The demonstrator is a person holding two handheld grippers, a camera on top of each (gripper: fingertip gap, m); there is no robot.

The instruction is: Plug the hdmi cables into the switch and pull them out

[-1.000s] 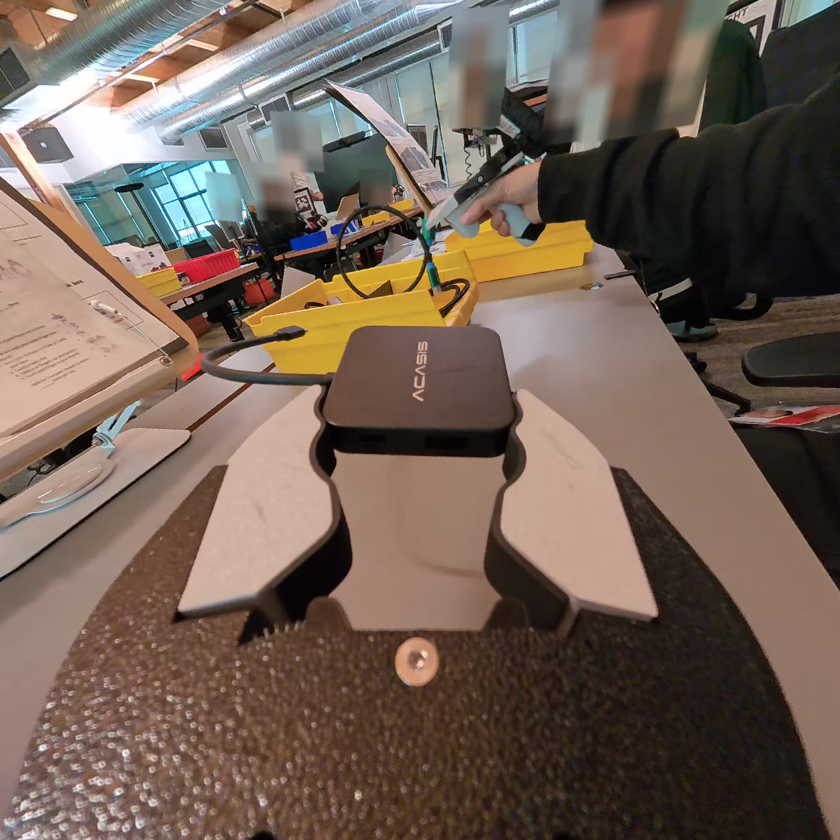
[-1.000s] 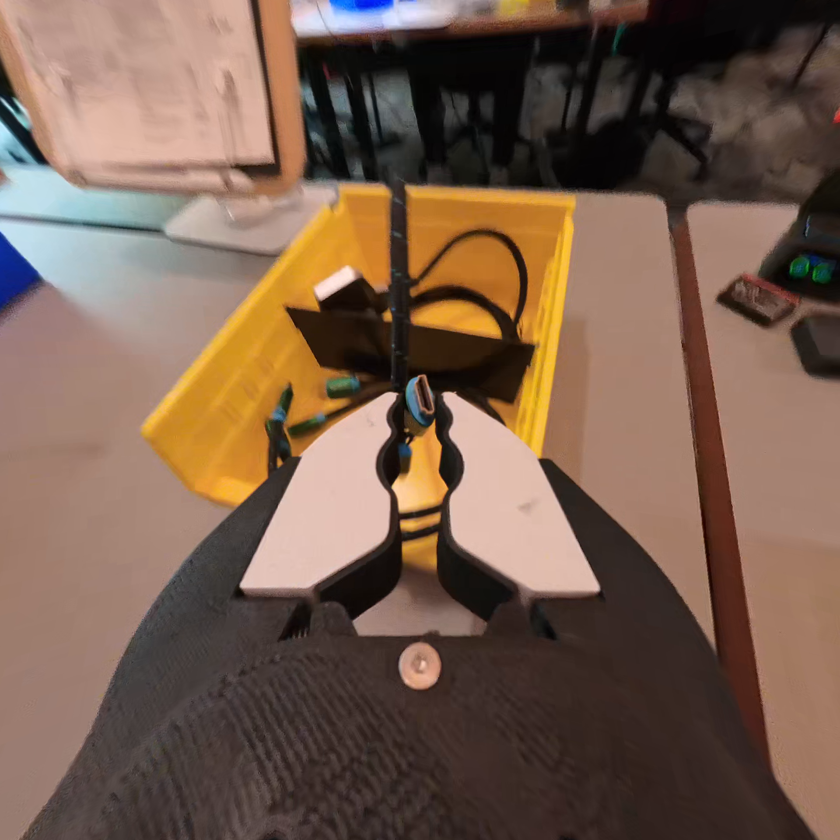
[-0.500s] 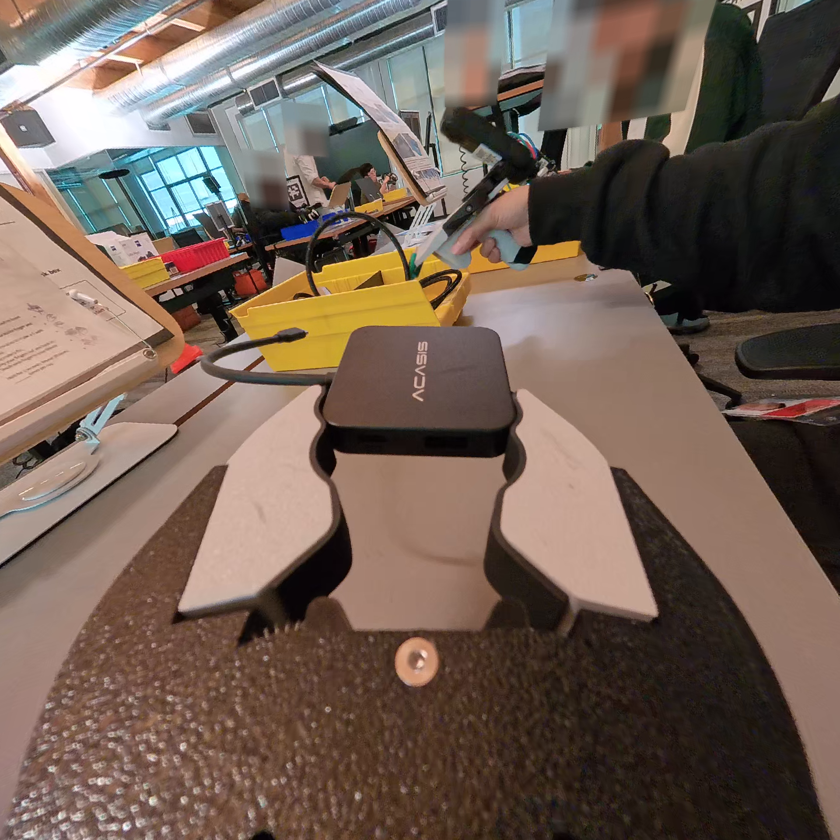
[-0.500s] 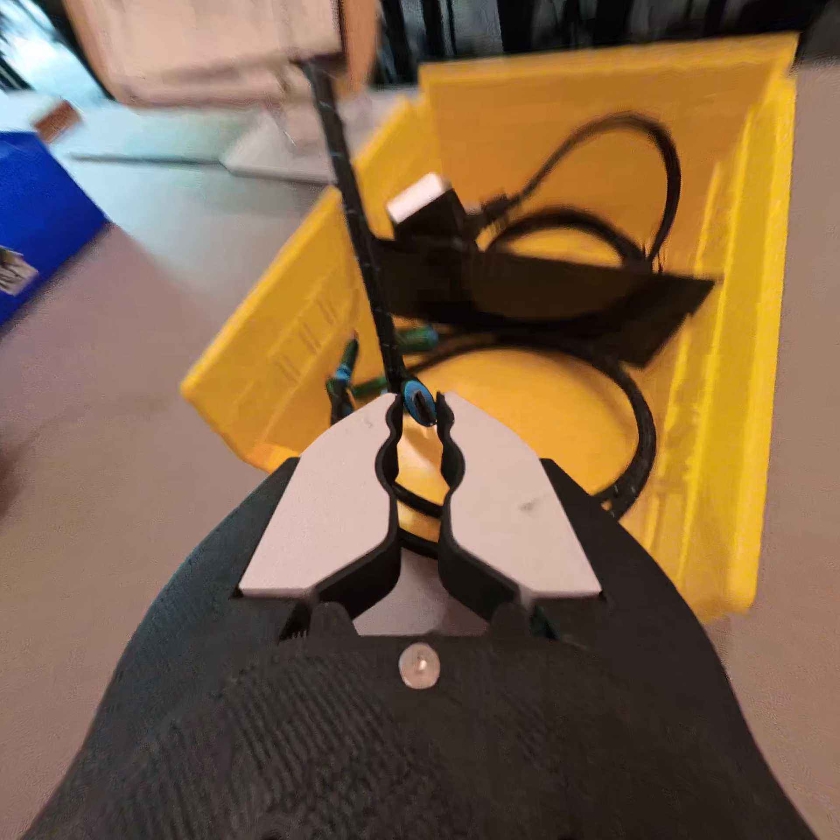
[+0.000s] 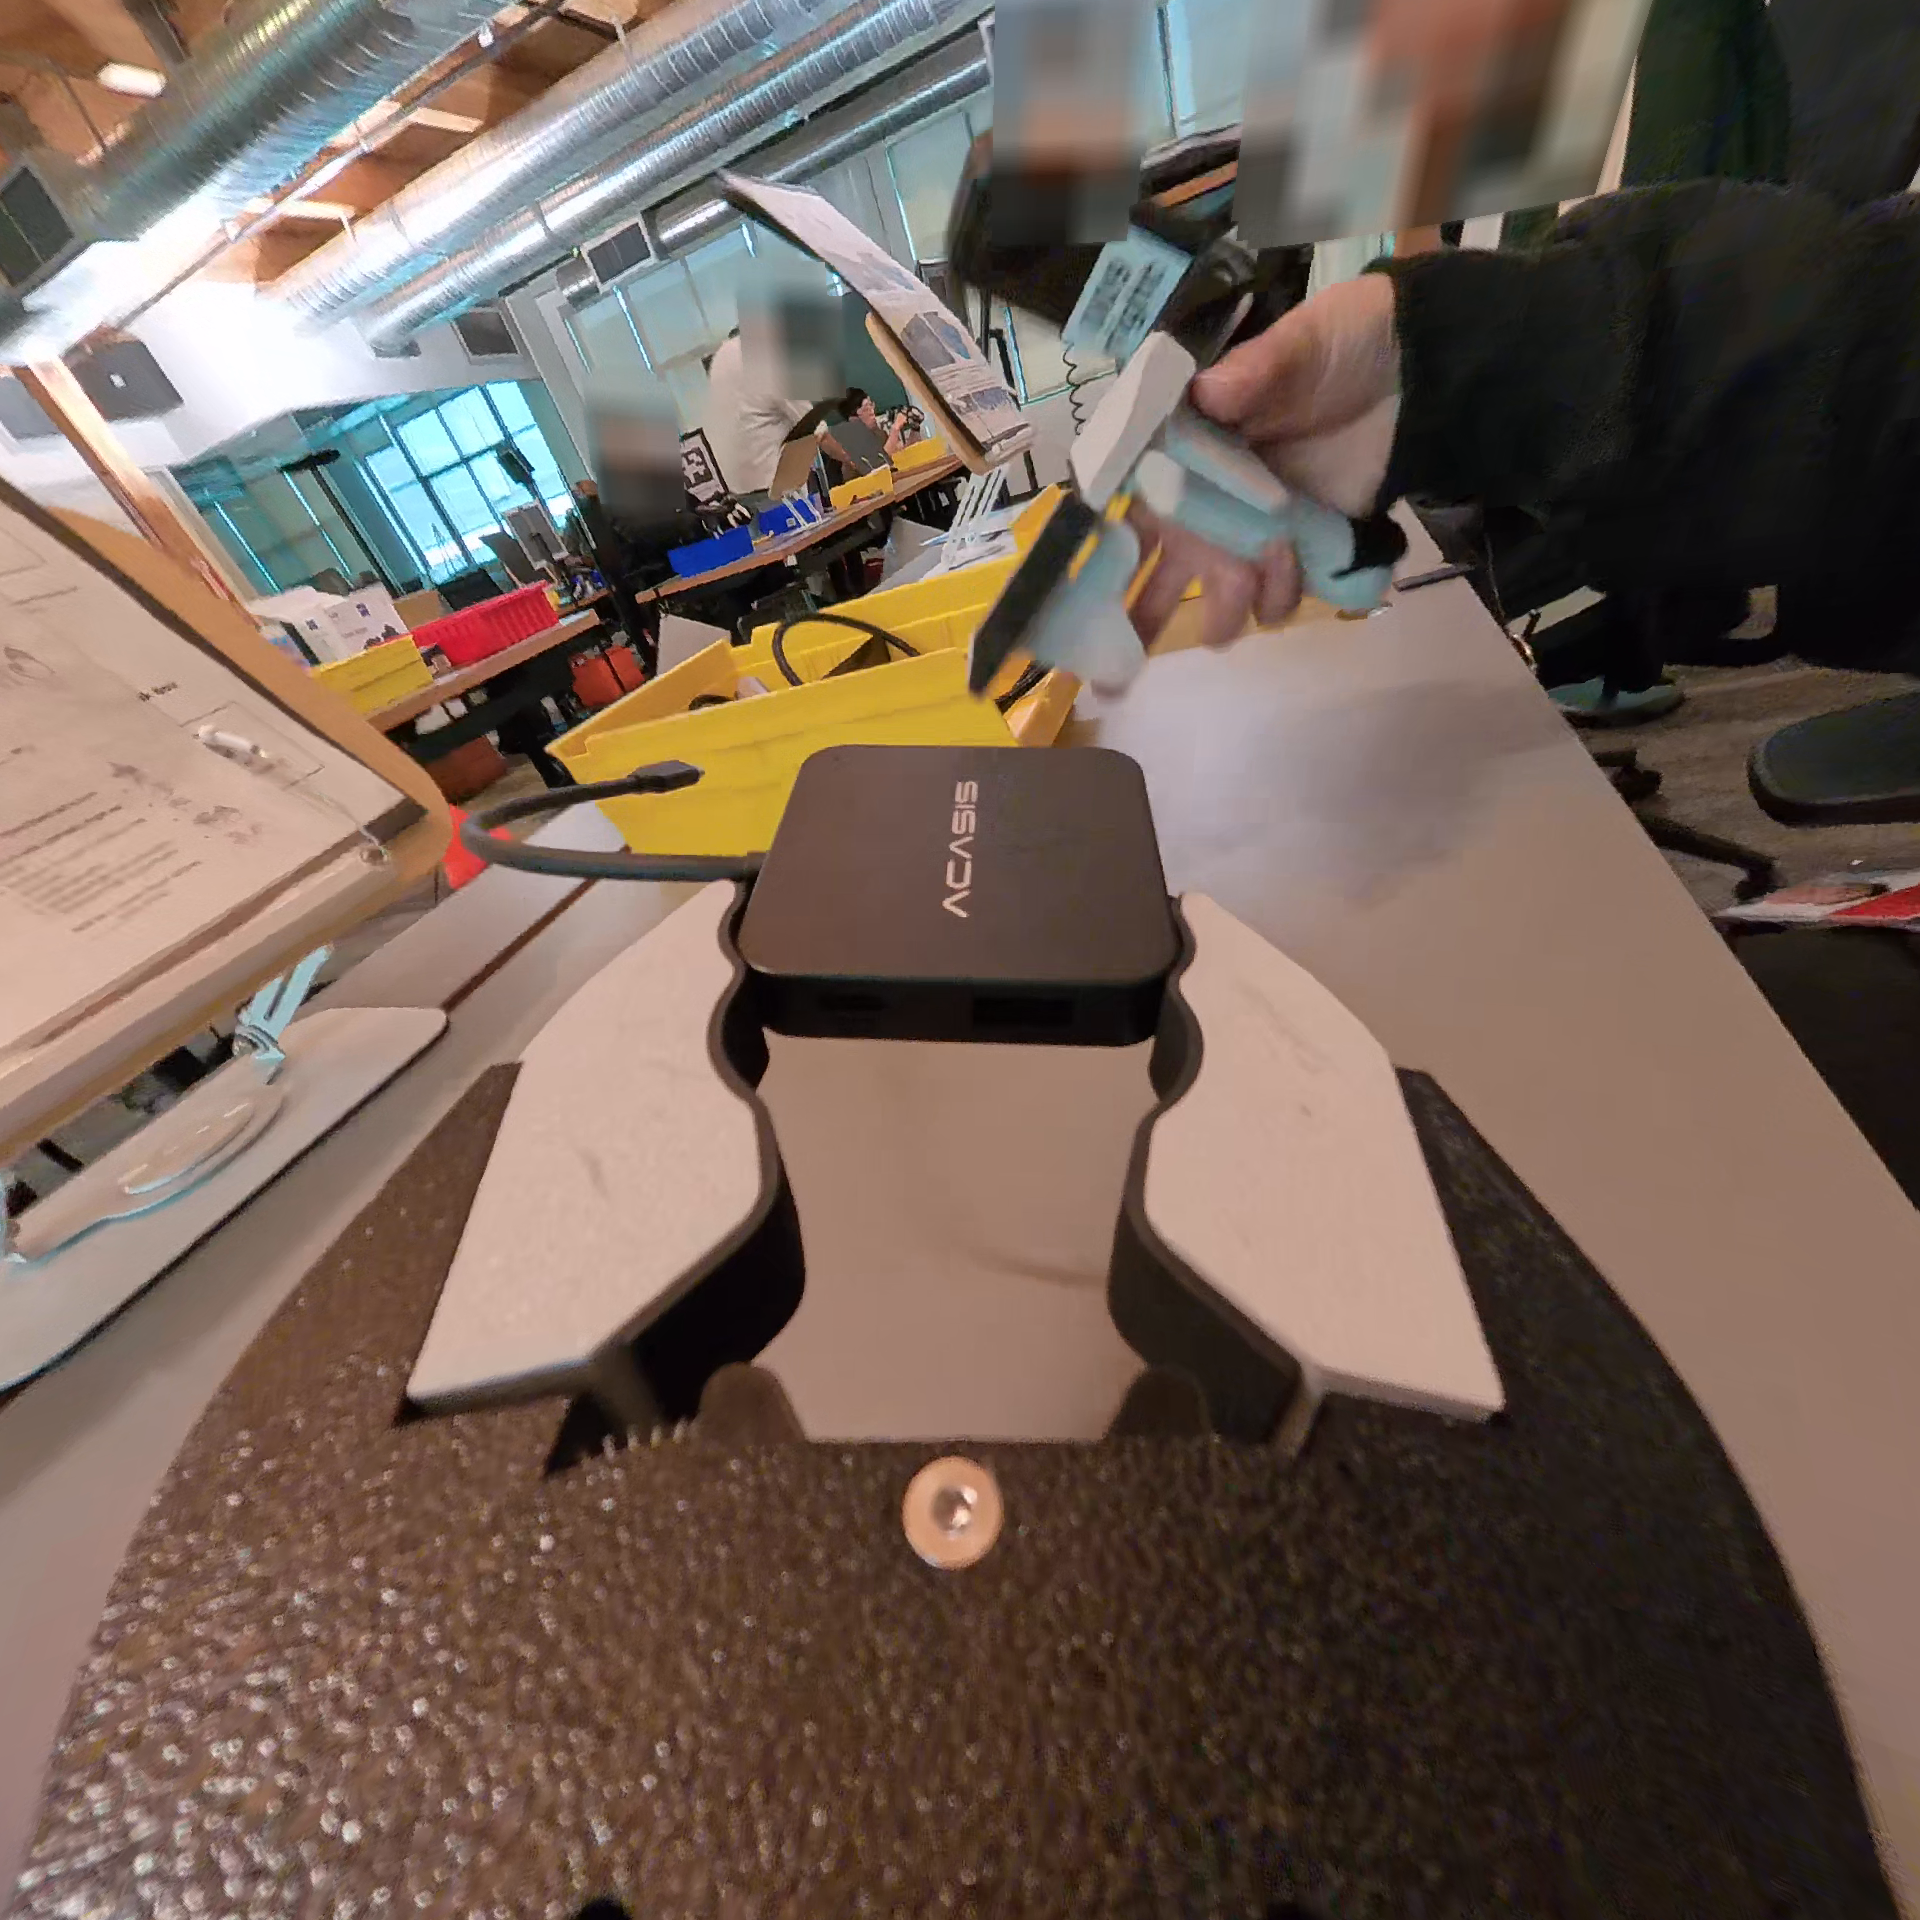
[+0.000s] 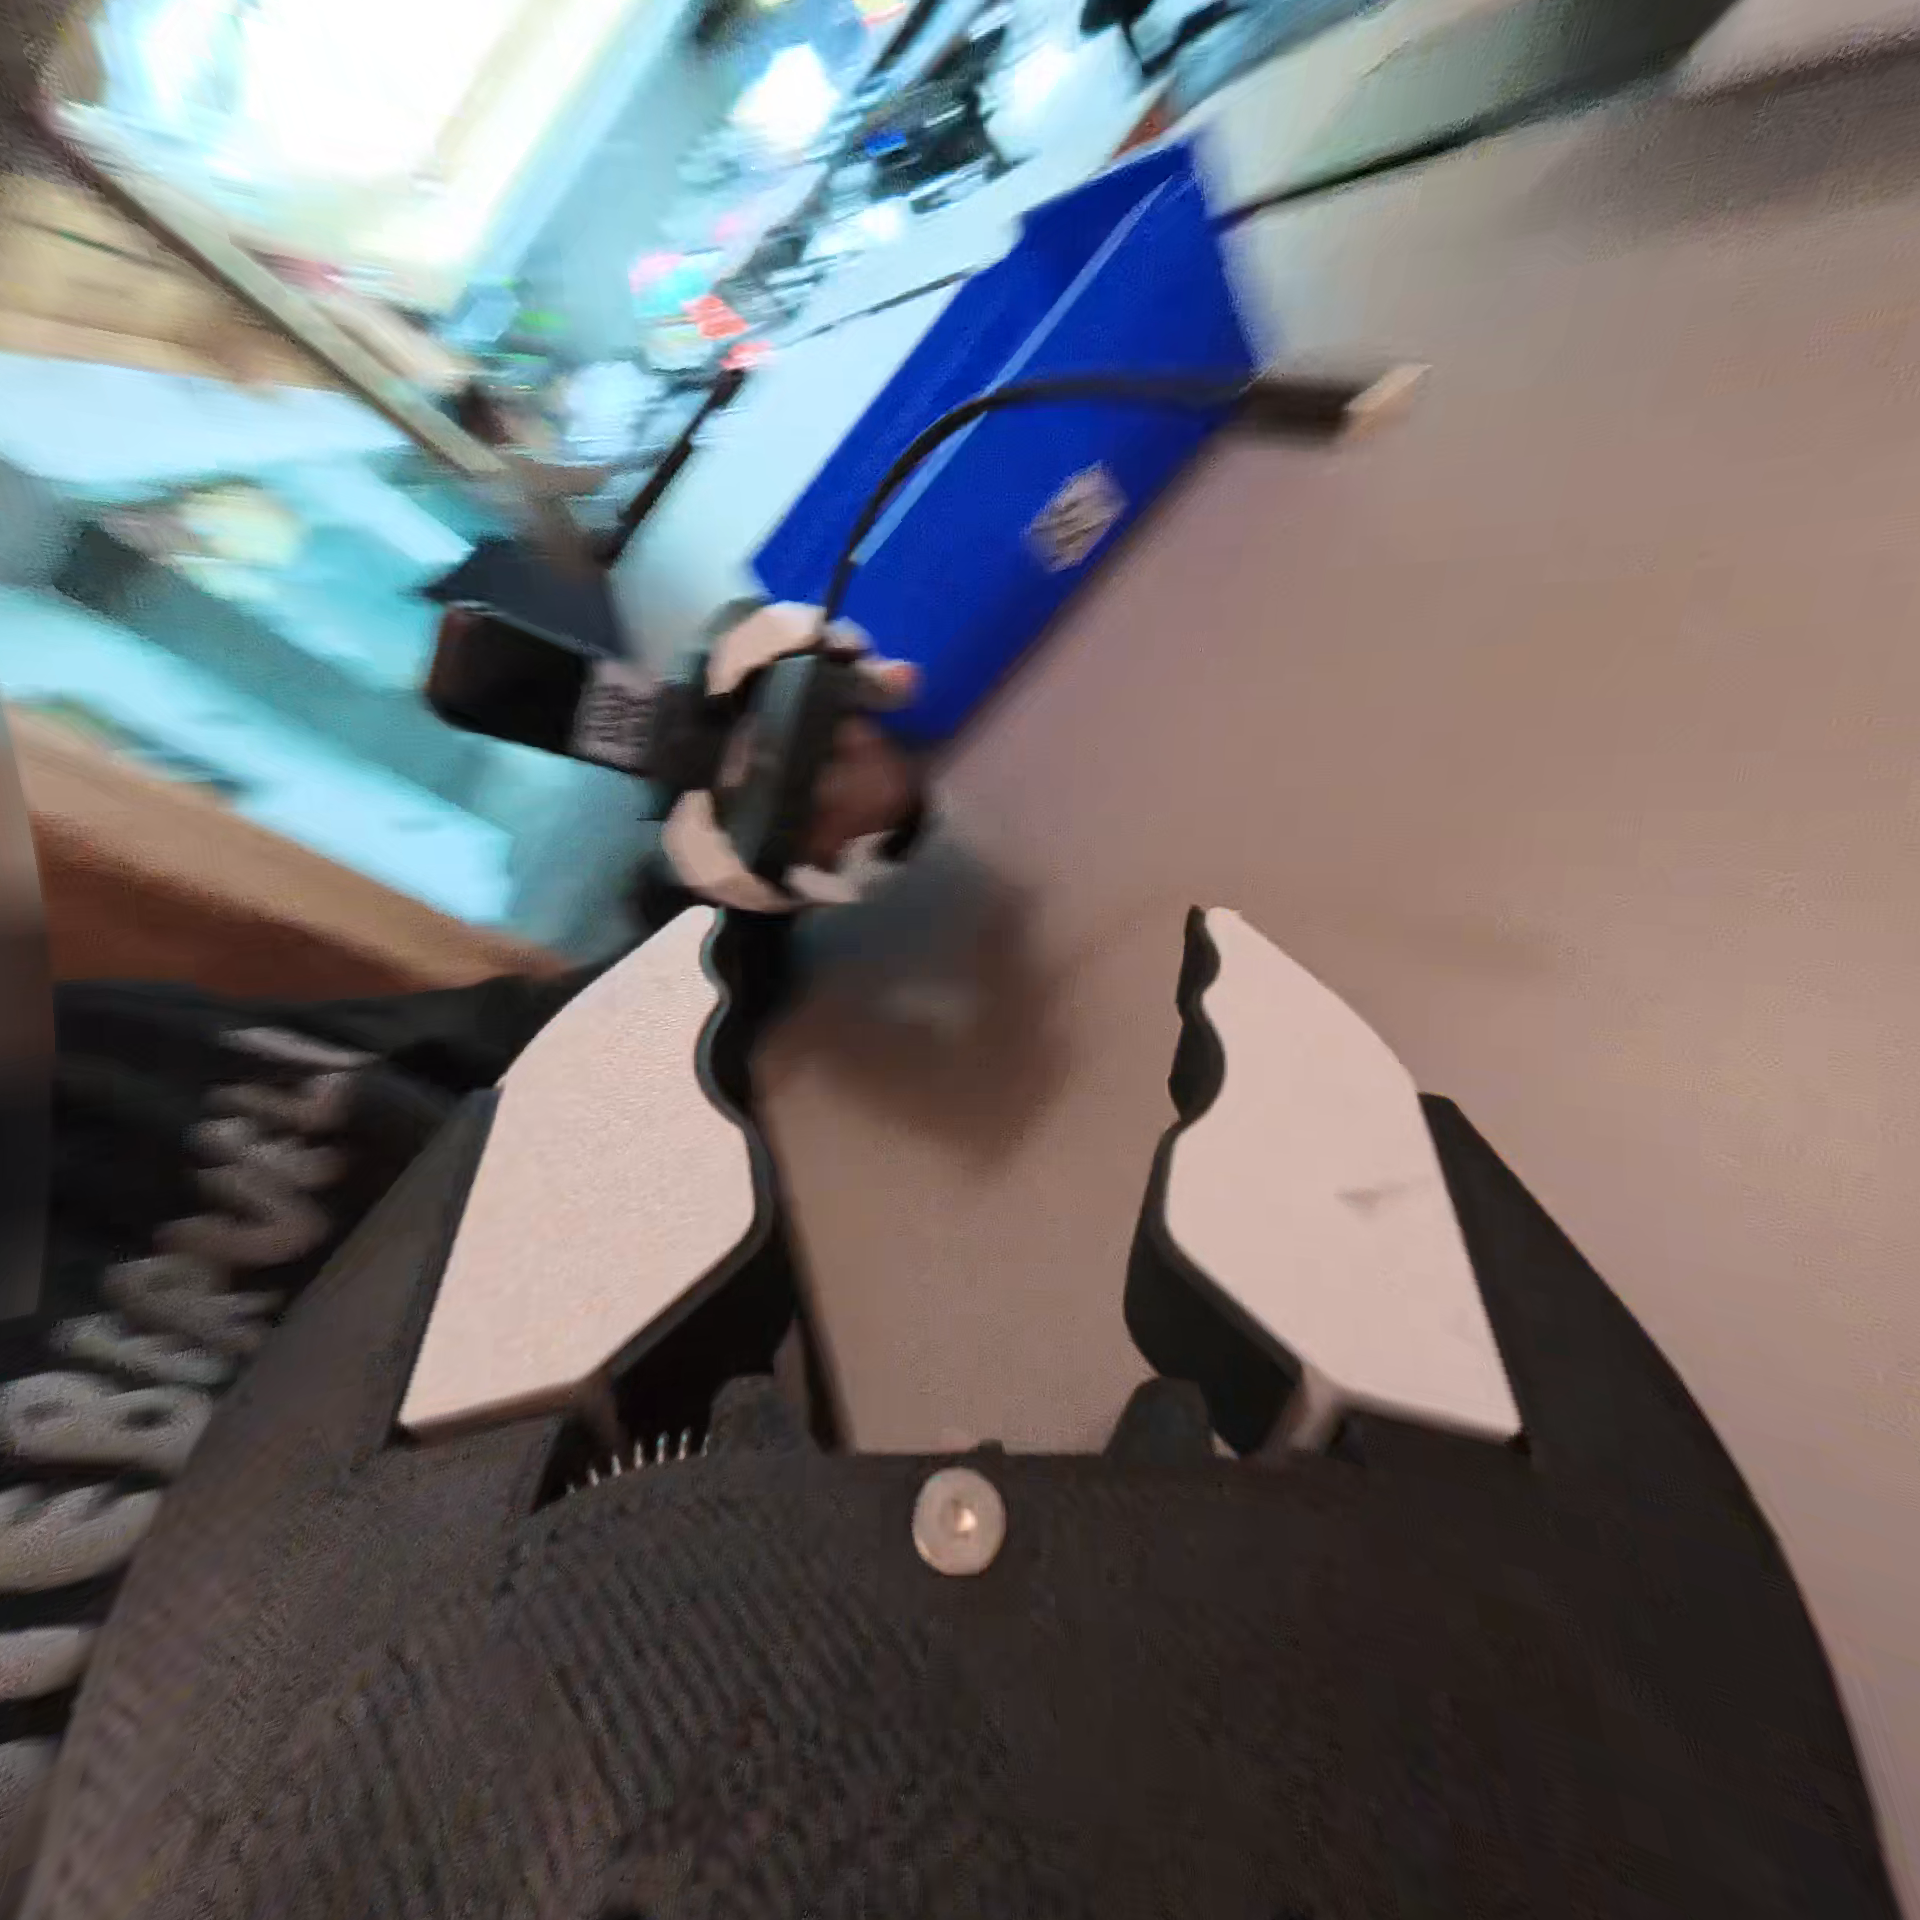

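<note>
1. Switch (image 5: 956, 873) sits clamped at its near end between my left gripper (image 5: 956, 997) fingers, flat on the grey table (image 5: 1403, 935); two ports on its near face show between the jaws.
2. Its short black cable (image 5: 582, 831) curls off the left side, plug end lifted free near the yellow bin (image 5: 790, 748).
3. My right gripper (image 6: 956, 935) is spread wide with nothing between the fingers; only bare table shows in the gap (this view is heavily blurred).
4. From the left wrist view I see that right gripper (image 5: 1049, 582) held by a hand (image 5: 1278, 488) above the bin's right end, far beyond the switch, tilted down to the left.
5. Bin holds black cables (image 5: 831, 644), just past the switch; I cannot tell plug types from here.
6. From the right wrist view the switch (image 6: 769, 769) appears edge-on in the left gripper's fingers, a blue bin (image 6: 1029, 540) behind it.
7. Board with paper (image 5: 156, 790) stands at the left edge.
</note>
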